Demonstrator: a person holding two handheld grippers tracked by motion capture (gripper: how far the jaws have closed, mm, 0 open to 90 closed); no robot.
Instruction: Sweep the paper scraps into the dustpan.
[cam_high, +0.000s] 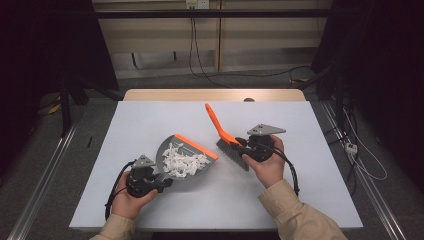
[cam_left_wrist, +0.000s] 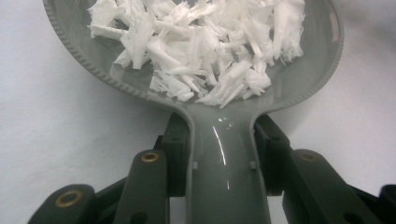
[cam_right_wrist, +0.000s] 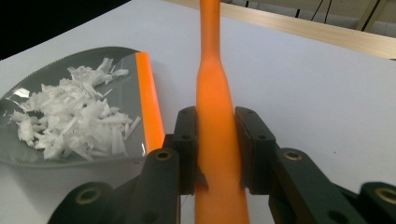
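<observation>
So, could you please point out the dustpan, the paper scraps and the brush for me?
dustpan (cam_high: 200, 146): high view, on its orange front lip.
paper scraps (cam_left_wrist: 201, 51): left gripper view, middle of the white heap in the pan.
brush (cam_right_wrist: 213, 107): right gripper view, on the orange handle between the jaws.

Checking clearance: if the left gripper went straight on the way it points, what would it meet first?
The left gripper is shut on the dustpan handle; ahead lies the pan's pile of paper shreds, probably before the orange lip.
</observation>
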